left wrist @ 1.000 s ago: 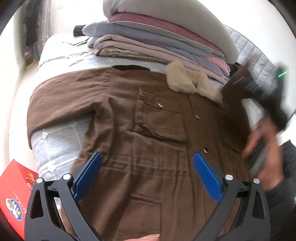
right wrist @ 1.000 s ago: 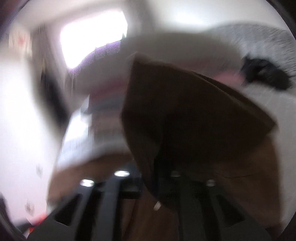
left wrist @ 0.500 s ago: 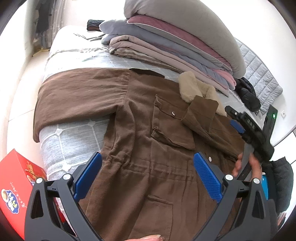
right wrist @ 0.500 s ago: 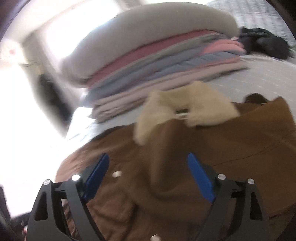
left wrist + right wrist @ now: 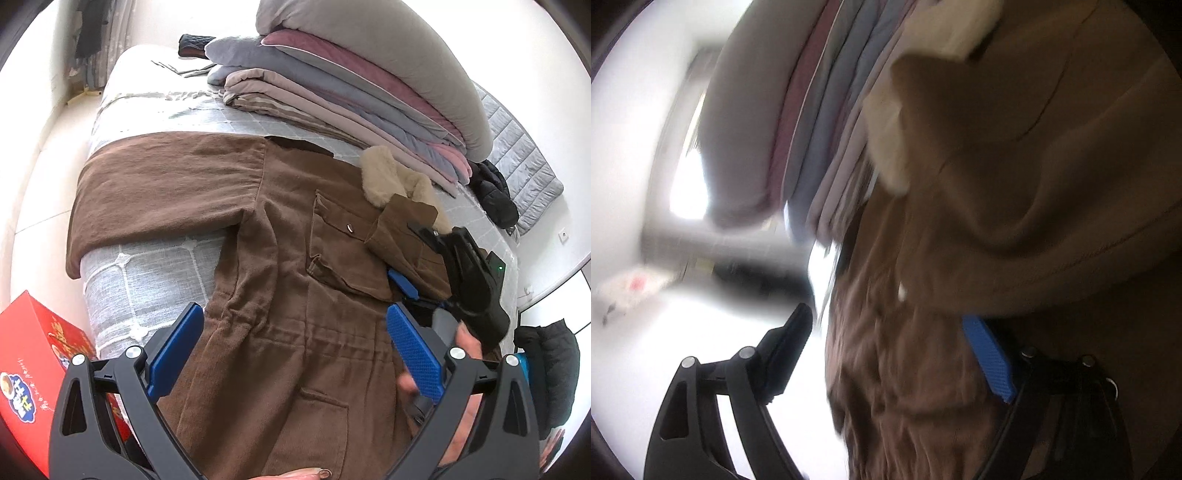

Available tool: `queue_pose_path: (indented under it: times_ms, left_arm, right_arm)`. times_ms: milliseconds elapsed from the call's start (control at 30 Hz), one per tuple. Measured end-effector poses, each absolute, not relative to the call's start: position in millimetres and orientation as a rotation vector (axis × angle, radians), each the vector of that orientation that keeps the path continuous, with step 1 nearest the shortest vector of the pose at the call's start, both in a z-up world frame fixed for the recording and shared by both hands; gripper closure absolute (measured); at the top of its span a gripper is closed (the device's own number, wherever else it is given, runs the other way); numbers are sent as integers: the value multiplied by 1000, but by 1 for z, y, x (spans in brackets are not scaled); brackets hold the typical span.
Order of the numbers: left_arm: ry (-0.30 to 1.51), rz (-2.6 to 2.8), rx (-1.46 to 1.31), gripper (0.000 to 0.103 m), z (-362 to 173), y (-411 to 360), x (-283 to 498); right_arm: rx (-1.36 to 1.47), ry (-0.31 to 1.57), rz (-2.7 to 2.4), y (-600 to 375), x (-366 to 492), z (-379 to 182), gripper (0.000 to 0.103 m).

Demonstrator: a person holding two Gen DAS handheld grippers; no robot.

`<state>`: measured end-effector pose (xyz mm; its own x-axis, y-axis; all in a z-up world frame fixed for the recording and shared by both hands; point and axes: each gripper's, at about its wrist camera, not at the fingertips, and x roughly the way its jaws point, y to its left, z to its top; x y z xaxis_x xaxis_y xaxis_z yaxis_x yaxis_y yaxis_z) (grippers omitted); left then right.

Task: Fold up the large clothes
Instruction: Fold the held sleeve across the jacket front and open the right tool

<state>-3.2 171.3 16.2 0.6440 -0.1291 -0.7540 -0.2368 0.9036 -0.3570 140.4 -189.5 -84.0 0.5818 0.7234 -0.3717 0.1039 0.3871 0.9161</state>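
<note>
Left tongs point(image 5: 295, 354) wide apart, holding nothing, above brown coat point(image 5: 280, 295); right tongs point(image 5: 905, 354) spread wide, folded sleeve point(image 5: 402, 236) between.

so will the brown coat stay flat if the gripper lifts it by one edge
Probably not. The coat looks floppy: its sleeve droops over the bed edge. The thick cloth and fleece collar suggest some weight, so it would likely sag from the right gripper.

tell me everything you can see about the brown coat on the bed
The brown coat lies front-up across the grey quilted bed. It looks like fine corduroy, with a cream fleece collar, snap buttons, flap chest pocket, gathered waist and a lower patch pocket. One sleeve stretches flat to the bed's edge. The right gripper, jaws open, straddles the folded-over flap near the collar; the left gripper hovers open above.
</note>
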Motion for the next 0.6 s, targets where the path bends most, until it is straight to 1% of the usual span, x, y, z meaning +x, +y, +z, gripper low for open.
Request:
queue_pose_path:
  times_ms: [33,67,100,133,167,200,267,367,433,467,500,533,567,600]
  left_arm:
    - [876,63,-460,8,17,173,-4]
    - [874,61,-467,8,17,174,-5]
    - [871,57,-472,8,18,175,-6]
    - [866,56,-474,8,19,177,-7]
    - [862,57,-474,8,20,177,-8]
    - [858,57,-476,8,21,179,-9]
    - [851,59,-487,8,22,184,-11]
    - [842,64,-506,8,24,191,-13]
    - [836,67,-512,8,25,193,-14]
    - [836,66,-513,8,25,193,-14]
    - [836,66,-512,8,25,193,-13]
    - [839,66,-510,8,25,192,-13]
    - [841,66,-506,8,24,191,-13]
    - [845,66,-501,8,23,189,-12]
  right_arm:
    - [1109,876,439,-187,145,-84,25]
    - [1100,870,420,-185,146,-87,31]
    - [1087,871,396,-183,151,-90,46]
    - [1091,873,387,-182,156,-95,67]
    - [1112,876,386,-182,159,-109,78]
    - [1142,882,393,-183,160,-116,85]
    - [1158,853,433,-184,156,-118,85]
    - [1225,694,617,-193,141,-96,85]
    - [1213,676,696,-193,136,-84,85]
    - [1191,715,724,-189,135,-84,85]
    - [1164,798,751,-180,139,-88,85]
    - [1133,916,767,-170,144,-99,70]
    - [1080,1090,731,-158,148,-116,66]
    - [1055,1158,709,-154,146,-125,68]
